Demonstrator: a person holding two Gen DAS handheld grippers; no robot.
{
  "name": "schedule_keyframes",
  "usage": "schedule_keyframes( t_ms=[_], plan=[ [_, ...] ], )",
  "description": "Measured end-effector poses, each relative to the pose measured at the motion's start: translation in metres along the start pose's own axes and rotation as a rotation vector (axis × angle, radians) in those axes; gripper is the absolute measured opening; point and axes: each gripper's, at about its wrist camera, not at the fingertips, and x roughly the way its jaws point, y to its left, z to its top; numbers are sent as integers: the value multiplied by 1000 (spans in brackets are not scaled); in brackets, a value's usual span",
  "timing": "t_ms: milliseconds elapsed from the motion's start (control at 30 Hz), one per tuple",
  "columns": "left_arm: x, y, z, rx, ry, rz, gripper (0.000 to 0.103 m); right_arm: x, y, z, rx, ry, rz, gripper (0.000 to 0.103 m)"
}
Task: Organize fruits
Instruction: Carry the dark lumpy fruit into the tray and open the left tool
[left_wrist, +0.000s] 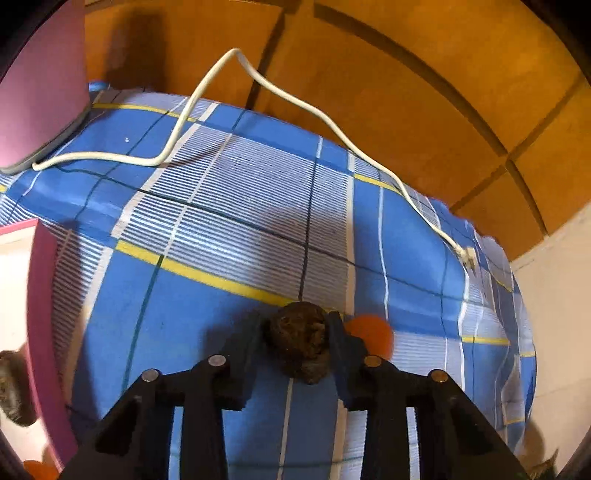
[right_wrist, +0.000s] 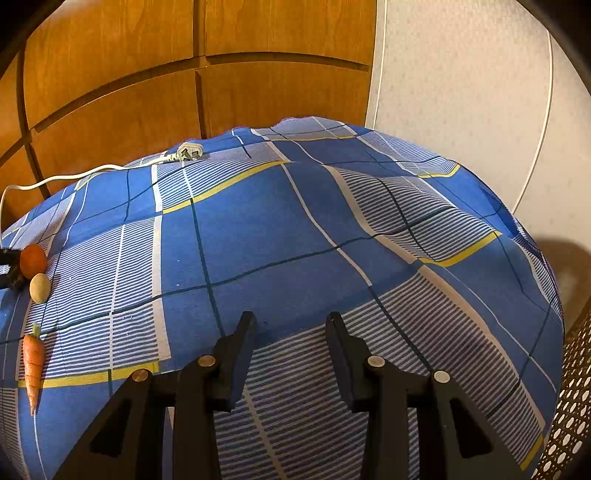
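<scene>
My left claw (left_wrist: 297, 345) was clamped on a dark, rough-skinned fruit (left_wrist: 300, 341) just above the checked cloth (left_wrist: 207, 229), an orange fruit (left_wrist: 373, 334) beside it. My right claw (right_wrist: 291, 328) gaped empty. A carrot (right_wrist: 33, 363) and 1 pale round piece (right_wrist: 40, 288) lay loose: sorting seemed barely begun.

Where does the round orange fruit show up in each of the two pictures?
Left wrist view: the orange fruit sits low and centre-right, just right of the dark lumpy fruit.
Right wrist view: the same fruit sits at the far left edge, above a pale oval one.
Shared landmark: the white cable.
</scene>
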Motion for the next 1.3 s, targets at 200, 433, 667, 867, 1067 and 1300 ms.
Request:
schedule_keyframes(
  t_ms=[200,433,667,867,1067,1300],
  plan=[
    [-3,1,-11,8,35,-13,36,0,0,0,-3,-1,-3,40],
    [3,-11,-14,126,74,22,64,-1,0,0,-1,-2,-1,40],
    [3,-25,-29,268,39,49,47,0,0,0,-2,-3,-2,40],
    [-20,-20,-43,239,-22,28,47,0,1,0,-1,-7,-5,40],
    [-65,-12,-56,164,-89,-9,47,0,1,0,-2,-7,-6,40],
    [-111,16,-75,80,-161,42,47,0,1,0,-1,-7,-4,40]
  ],
)
